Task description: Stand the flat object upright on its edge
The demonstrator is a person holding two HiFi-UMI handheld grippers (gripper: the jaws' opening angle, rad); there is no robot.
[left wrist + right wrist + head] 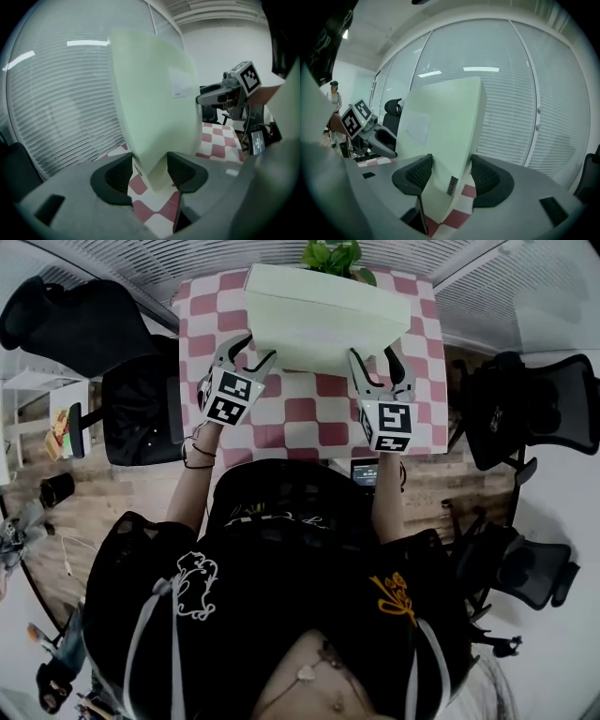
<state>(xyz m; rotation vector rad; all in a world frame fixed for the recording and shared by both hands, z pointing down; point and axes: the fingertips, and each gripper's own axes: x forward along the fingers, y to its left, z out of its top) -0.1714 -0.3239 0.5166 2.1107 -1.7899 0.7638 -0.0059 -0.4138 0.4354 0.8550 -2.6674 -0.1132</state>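
Box: one only, flat and pale green. It sits at the upper centre of the head view over the one table, which has a red-and-white checked cloth. The box is raised steeply, with its broad face toward the person and its long top edge level. I cannot tell whether its lower edge rests on the cloth. One white label shows on the broad face.

There are two grippers, one at each lower corner of the box. At centre left, the left gripper points up and slightly rightward, on a bare forearm with a dark wristband. Its jaws are clenched on the box's lower left corner, both pads against it. At centre right, the right gripper points up and leans slightly leftward. It grasps the lower right corner, with the box's thin edge between its pads.

One green plant shows at the top edge behind the box. Black office chairs stand off the table, two at the left and two at the right.
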